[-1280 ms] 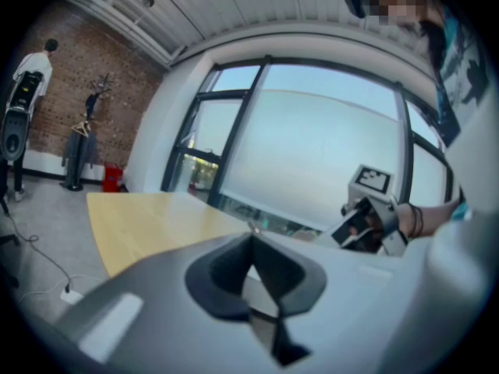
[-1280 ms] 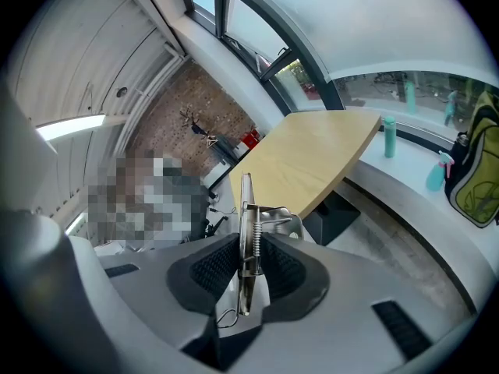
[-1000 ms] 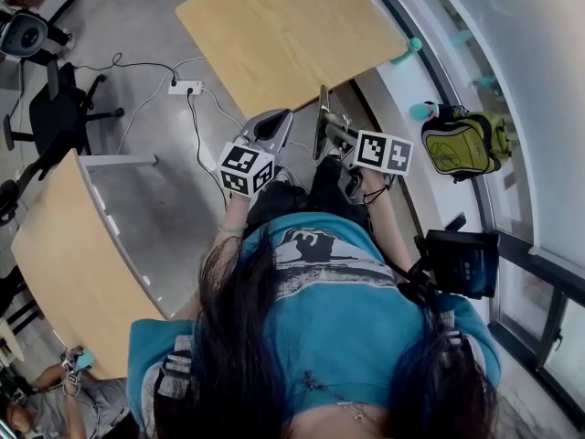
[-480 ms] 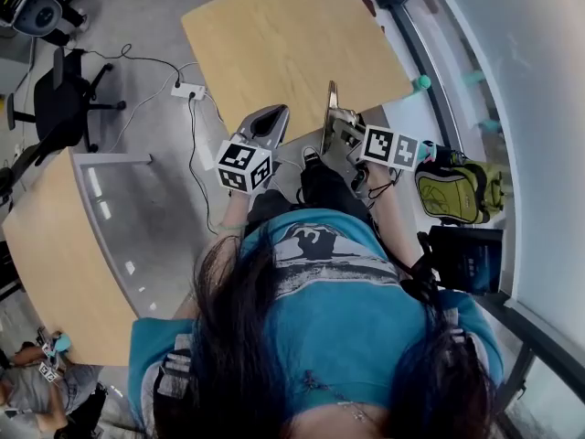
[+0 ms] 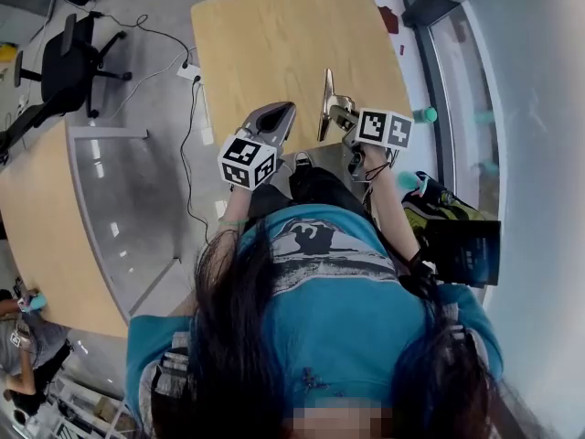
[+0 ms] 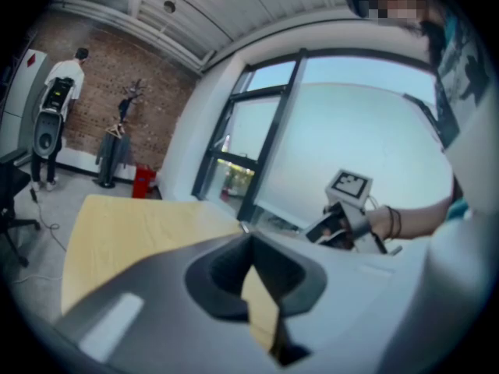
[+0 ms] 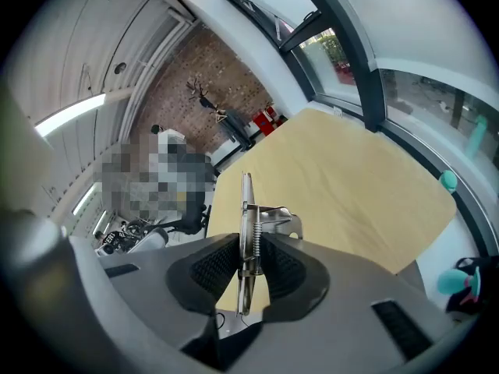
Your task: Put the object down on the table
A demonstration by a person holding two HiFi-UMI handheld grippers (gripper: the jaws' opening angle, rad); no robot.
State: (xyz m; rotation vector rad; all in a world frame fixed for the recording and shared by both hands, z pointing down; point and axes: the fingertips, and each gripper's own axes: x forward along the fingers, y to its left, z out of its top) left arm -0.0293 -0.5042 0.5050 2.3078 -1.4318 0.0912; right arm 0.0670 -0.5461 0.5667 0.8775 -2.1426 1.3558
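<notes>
A flat metal clip with a spring (image 7: 247, 209) stands on edge between the pads of my right gripper (image 7: 248, 248), which is shut on it. In the head view the clip (image 5: 325, 99) points up over the near edge of the light wooden table (image 5: 274, 44), held by the right gripper (image 5: 335, 119). My left gripper (image 5: 272, 119) hovers beside it at the same edge. Its jaws meet at the tips (image 6: 249, 238) with nothing between them. The left gripper view shows the table (image 6: 125, 232) ahead and the right gripper's marker cube (image 6: 348, 184).
A second wooden table (image 5: 37, 208) stands at the left, across a grey floor. A black office chair (image 5: 64, 71) and cables with a power strip (image 5: 192, 69) lie at the far left. A backpack (image 5: 439, 204) sits by the window at the right. A person (image 5: 23, 337) crouches at the lower left.
The table has come nearer in the head view, and both grippers now reach its near edge. The right gripper still holds the clip upright.
</notes>
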